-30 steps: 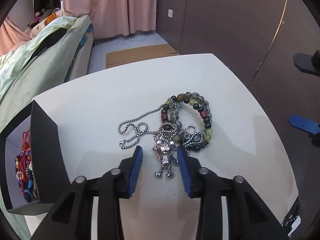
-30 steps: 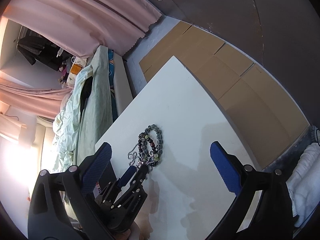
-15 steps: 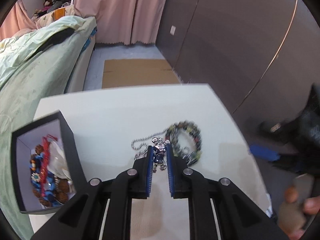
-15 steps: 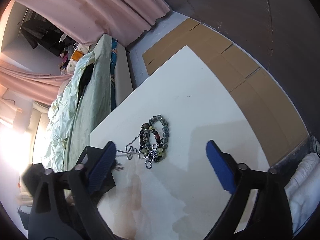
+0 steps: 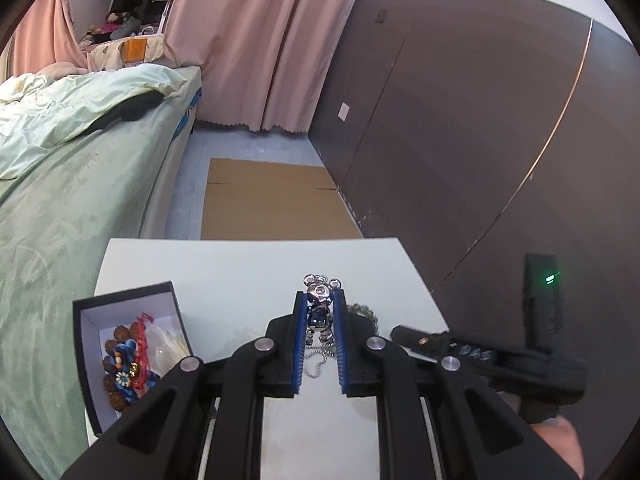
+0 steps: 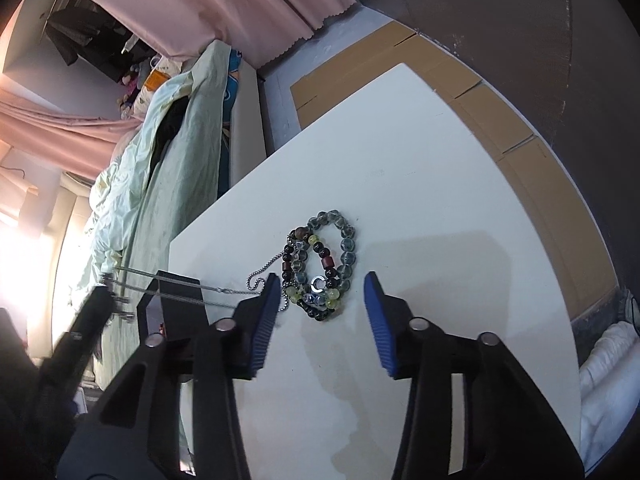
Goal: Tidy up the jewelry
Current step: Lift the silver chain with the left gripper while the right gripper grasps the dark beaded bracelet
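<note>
My left gripper [image 5: 320,298] is shut on a silver bear pendant [image 5: 320,304] and holds it above the white table [image 5: 240,280]; its chain [image 5: 316,360] hangs below. In the right wrist view the chain [image 6: 176,288] stretches taut leftward from the pile. Beaded bracelets [image 6: 320,264] lie on the table [image 6: 440,200], just ahead of my open, empty right gripper [image 6: 320,284]. A black jewelry box [image 5: 120,352] with red and blue pieces stands open at the left.
A bed with a green cover [image 5: 60,200] runs along the table's left side. Cardboard [image 5: 272,200] lies on the floor beyond the table. A dark wall [image 5: 480,140] stands at the right. The right gripper's body [image 5: 500,360] shows at the left view's lower right.
My left gripper closed on the bear pendant and lifted it off the table, pulling the chain out of the pile. My right gripper moved closer to the bracelets and narrowed.
</note>
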The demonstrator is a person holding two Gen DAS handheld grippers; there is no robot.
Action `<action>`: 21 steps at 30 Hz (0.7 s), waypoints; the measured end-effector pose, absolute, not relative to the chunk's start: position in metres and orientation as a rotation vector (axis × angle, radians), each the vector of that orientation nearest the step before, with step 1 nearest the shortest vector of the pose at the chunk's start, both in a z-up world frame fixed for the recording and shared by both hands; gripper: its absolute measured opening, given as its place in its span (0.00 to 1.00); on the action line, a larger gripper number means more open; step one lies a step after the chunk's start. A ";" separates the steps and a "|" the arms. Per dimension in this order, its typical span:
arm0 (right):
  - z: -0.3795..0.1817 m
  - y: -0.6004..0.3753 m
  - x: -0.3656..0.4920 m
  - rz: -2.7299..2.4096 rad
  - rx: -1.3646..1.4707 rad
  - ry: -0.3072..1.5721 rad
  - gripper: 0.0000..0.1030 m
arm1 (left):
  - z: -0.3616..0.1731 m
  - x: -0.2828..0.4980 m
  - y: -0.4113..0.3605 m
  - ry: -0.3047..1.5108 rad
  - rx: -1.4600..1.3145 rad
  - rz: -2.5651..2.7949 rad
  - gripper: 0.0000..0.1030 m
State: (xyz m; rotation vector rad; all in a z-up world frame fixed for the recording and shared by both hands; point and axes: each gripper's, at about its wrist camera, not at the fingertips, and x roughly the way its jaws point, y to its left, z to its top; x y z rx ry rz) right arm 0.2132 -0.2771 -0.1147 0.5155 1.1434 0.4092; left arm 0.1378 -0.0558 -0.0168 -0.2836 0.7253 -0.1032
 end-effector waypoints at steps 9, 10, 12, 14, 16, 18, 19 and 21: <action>-0.122 -0.254 0.226 0.413 0.452 1.148 0.28 | -0.006 0.131 -0.038 0.702 -0.326 -0.102 0.11; -0.122 -0.250 0.228 0.412 0.443 1.147 0.28 | -0.005 0.131 -0.036 0.700 -0.327 -0.102 0.11; -0.123 -0.245 0.231 0.408 0.417 1.144 0.28 | -0.005 0.130 -0.035 0.698 -0.331 -0.102 0.11; -0.124 -0.239 0.235 0.401 0.391 1.143 0.28 | -0.004 0.130 -0.032 0.696 -0.337 -0.101 0.11; -0.126 -0.233 0.238 0.386 0.354 1.143 0.28 | -0.004 0.127 -0.031 0.692 -0.345 -0.103 0.10; -0.131 -0.226 0.241 0.378 0.323 1.151 0.28 | -0.001 0.127 -0.027 0.686 -0.355 -0.105 0.10; -0.133 -0.222 0.242 0.377 0.308 1.157 0.28 | 0.001 0.127 -0.026 0.682 -0.359 -0.107 0.11; -0.138 -0.215 0.243 0.374 0.279 1.176 0.21 | 0.006 0.126 -0.022 0.671 -0.367 -0.110 0.11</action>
